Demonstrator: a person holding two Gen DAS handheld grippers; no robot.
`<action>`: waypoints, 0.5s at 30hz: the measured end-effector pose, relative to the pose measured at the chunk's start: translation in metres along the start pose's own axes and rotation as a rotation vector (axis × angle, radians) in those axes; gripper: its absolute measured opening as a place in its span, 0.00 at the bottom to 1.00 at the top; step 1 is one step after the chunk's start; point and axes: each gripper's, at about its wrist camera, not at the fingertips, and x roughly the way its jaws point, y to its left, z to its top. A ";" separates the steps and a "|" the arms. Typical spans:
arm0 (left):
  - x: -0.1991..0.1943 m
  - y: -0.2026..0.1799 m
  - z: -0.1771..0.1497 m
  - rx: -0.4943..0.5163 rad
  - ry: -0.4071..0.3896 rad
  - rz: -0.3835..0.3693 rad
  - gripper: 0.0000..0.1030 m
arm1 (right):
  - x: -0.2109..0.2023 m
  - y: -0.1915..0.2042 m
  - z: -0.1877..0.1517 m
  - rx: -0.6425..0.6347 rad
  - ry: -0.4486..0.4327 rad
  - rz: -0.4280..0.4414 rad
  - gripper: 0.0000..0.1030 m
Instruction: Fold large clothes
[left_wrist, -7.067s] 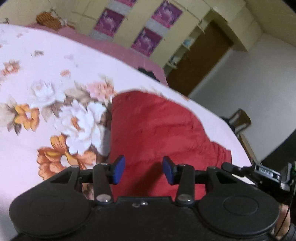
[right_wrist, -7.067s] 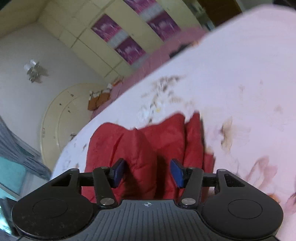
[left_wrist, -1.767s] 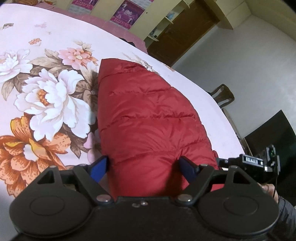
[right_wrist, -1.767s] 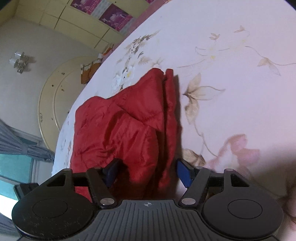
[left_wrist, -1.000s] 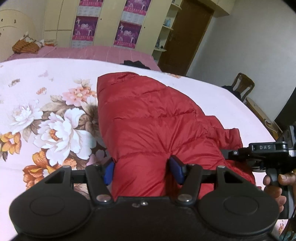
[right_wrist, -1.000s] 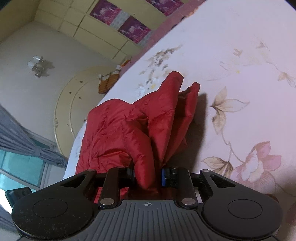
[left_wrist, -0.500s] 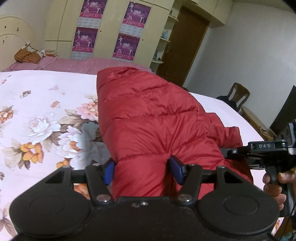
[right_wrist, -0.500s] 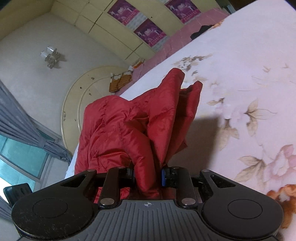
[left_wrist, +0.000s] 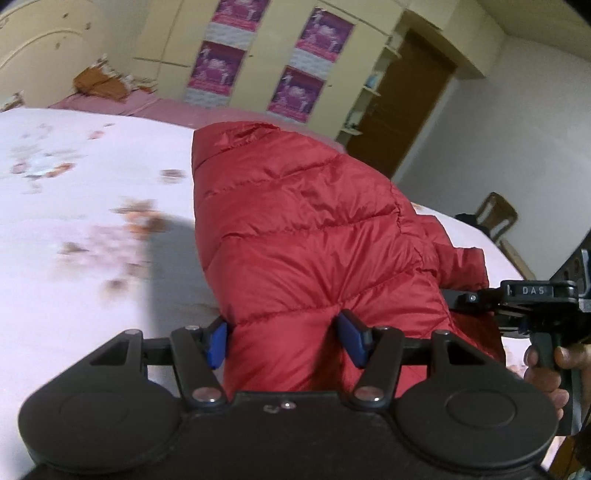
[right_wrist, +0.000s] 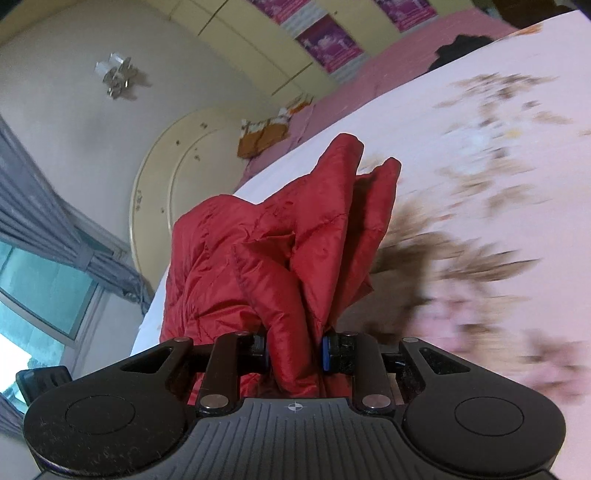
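The bed (left_wrist: 85, 206), w/ its pink flower sheet, fills most of both views. The big red puffy jacket (left_wrist: 314, 236) is lifted up off it, hanging between the two tongs. The left gripper (left_wrist: 284, 338) squeezes a fat bit of the jacket's edge, so its blue pads sit wide. The right gripper (right_wrist: 294, 350) pinches a thin bunch of folds, pads nearly together.

To fold well: keep both grips tight, keep the held edge straight & level, then lay it down flat, corners lined up.

Around: a wardrobe w/ purple posters (left_wrist: 310, 33), a brown door (left_wrist: 410, 103), a chair (left_wrist: 495, 218). The sheet is blurry, but I think nothing lies in the way there.
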 end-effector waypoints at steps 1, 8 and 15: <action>-0.001 0.016 0.004 -0.011 0.010 0.007 0.57 | 0.019 0.009 -0.001 0.001 0.013 0.000 0.23; 0.009 0.099 0.009 -0.094 0.063 0.033 0.58 | 0.114 0.025 -0.012 0.026 0.076 -0.015 0.23; 0.009 0.107 0.000 -0.115 0.042 0.003 0.73 | 0.122 0.003 -0.016 0.058 0.068 -0.036 0.23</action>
